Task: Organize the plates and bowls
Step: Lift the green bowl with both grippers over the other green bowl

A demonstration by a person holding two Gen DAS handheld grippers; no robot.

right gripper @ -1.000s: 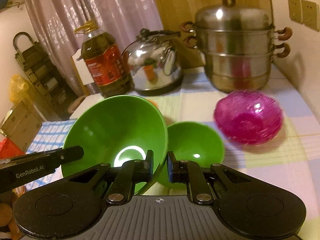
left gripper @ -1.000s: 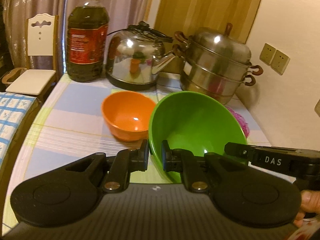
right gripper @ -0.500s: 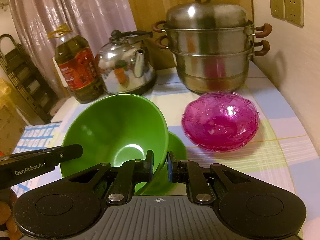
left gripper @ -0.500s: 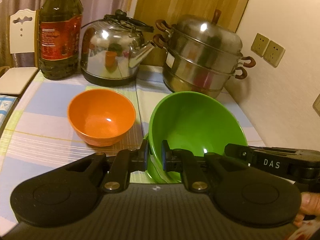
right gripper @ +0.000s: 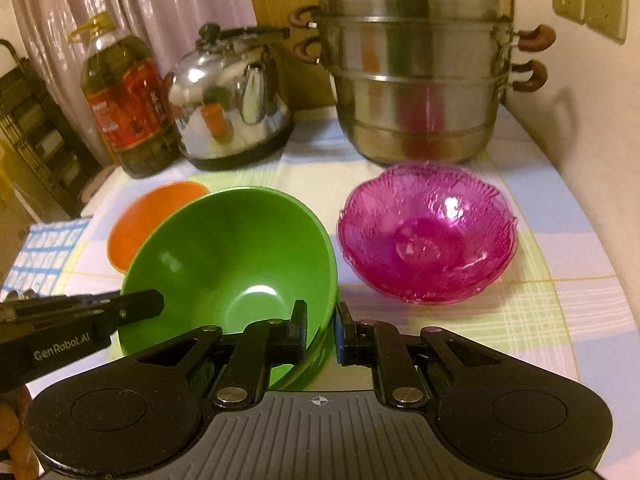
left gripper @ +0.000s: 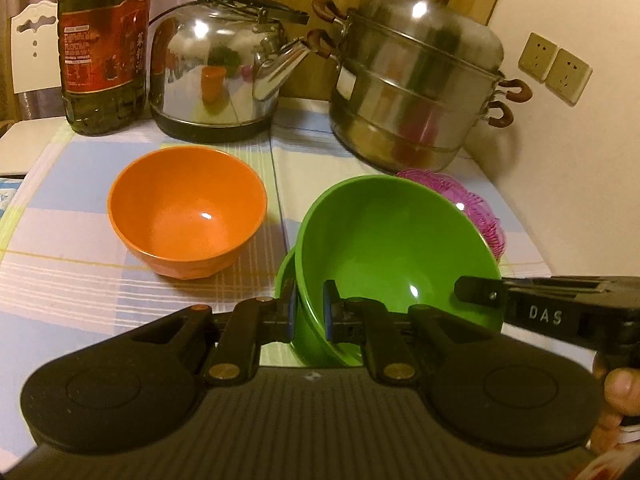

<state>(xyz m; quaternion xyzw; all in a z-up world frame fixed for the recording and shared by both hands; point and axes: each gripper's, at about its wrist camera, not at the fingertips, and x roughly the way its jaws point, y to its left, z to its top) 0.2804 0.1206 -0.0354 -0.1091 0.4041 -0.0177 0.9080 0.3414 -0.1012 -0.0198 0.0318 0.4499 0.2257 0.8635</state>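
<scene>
A large green bowl (left gripper: 392, 256) (right gripper: 240, 256) hangs tilted between both grippers. My left gripper (left gripper: 310, 312) is shut on its left rim, and my right gripper (right gripper: 322, 332) is shut on its right rim. Directly under it sits a smaller green bowl (left gripper: 285, 280), of which only a sliver of rim shows. An orange bowl (left gripper: 188, 212) (right gripper: 152, 216) stands to the left on the checked tablecloth. On the right a pink glass bowl (right gripper: 428, 236) (left gripper: 480, 208) rests, partly hidden in the left wrist view.
At the back stand an oil bottle (left gripper: 104, 48), a steel kettle (left gripper: 216, 72) and a stacked steel steamer pot (left gripper: 416, 92). The wall with sockets (left gripper: 554, 68) borders the table on the right. A white chair (left gripper: 28, 56) is beyond the far left corner.
Both grippers carried the large green bowl forward and down over the smaller green bowl, which is now almost covered. The pots at the back look closer.
</scene>
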